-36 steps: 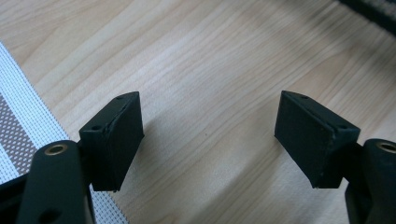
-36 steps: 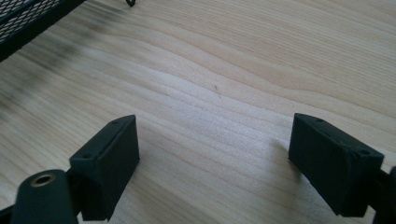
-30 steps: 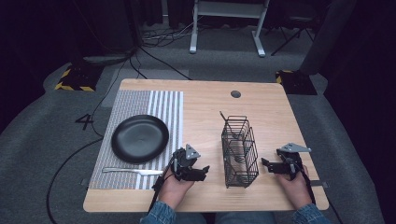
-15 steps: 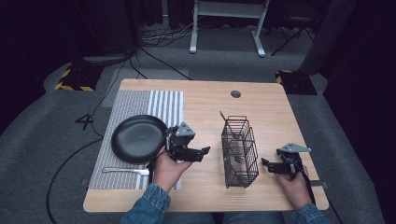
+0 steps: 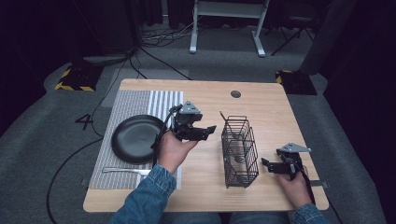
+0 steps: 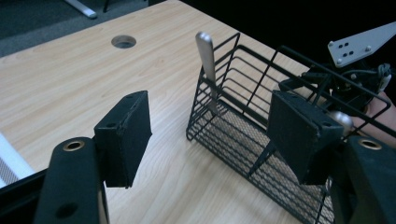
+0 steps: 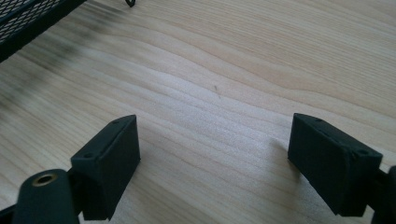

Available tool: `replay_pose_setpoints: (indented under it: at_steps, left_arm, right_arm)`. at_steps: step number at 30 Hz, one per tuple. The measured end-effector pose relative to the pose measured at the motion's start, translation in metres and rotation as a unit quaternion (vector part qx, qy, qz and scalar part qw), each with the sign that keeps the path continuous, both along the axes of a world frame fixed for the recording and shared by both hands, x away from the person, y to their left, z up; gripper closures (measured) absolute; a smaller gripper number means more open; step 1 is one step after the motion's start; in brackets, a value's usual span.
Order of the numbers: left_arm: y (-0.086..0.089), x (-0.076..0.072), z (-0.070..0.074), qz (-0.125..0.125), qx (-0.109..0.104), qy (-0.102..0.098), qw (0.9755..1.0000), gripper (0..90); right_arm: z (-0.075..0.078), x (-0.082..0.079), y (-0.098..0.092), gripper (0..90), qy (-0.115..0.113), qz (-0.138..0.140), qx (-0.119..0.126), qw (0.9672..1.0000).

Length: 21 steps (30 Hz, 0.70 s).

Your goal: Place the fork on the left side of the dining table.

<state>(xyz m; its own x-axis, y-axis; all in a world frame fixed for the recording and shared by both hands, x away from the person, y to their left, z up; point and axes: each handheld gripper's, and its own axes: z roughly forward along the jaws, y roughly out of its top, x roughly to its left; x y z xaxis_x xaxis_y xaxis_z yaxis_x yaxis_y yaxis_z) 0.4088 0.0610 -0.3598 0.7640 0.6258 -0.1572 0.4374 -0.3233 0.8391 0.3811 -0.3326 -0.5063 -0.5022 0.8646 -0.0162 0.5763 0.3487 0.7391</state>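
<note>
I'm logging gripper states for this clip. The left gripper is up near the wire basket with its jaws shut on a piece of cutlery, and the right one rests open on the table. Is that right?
Not quite. The left gripper is near the wire basket, but its jaws are open and empty; the left gripper view shows bare table between them, with the cutlery handle standing in the basket. The right gripper does rest open on the table.

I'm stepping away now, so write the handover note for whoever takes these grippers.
Left gripper: open, empty, raised over the table between the black plate and the wire basket, aimed at the basket.
Right gripper: open, empty, low over the table right of the basket.
Basket: stands upright; a metal utensil handle sticks up at its far corner.
A utensil lies on the striped mat in front of the plate.
Done: nothing in hand.
Left: probably grasping the utensil in the basket.
</note>
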Motion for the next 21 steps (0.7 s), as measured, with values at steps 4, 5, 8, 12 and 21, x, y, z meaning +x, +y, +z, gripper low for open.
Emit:
replay_pose_setpoints:
  at_steps: [4,5,8,12,21]
  left_arm:
    - [-0.007,0.008,0.003,-0.002,0.005,-0.002,1.0000,32.0]
    - [-0.010,0.012,0.003,-0.001,0.003,0.000,1.0000,32.4]
    - [-0.014,0.019,0.002,-0.003,-0.004,0.003,1.0000,33.6]
    - [-0.021,0.027,0.001,-0.008,-0.009,-0.004,0.9999,36.7]
    - [-0.036,0.045,-0.009,-0.018,-0.003,0.014,0.9997,48.5]
  right_arm:
    - [0.000,0.000,0.000,16.8,0.000,0.000,0.000,1.0000]
    - [0.000,0.000,0.000,16.9,0.000,-0.001,0.000,1.0000]
    - [0.000,0.000,0.000,16.9,0.000,-0.001,0.000,1.0000]
    - [0.000,0.000,0.000,16.9,0.000,-0.001,0.000,1.0000]
    - [0.000,0.000,0.000,16.9,0.000,-0.001,0.000,1.0000]
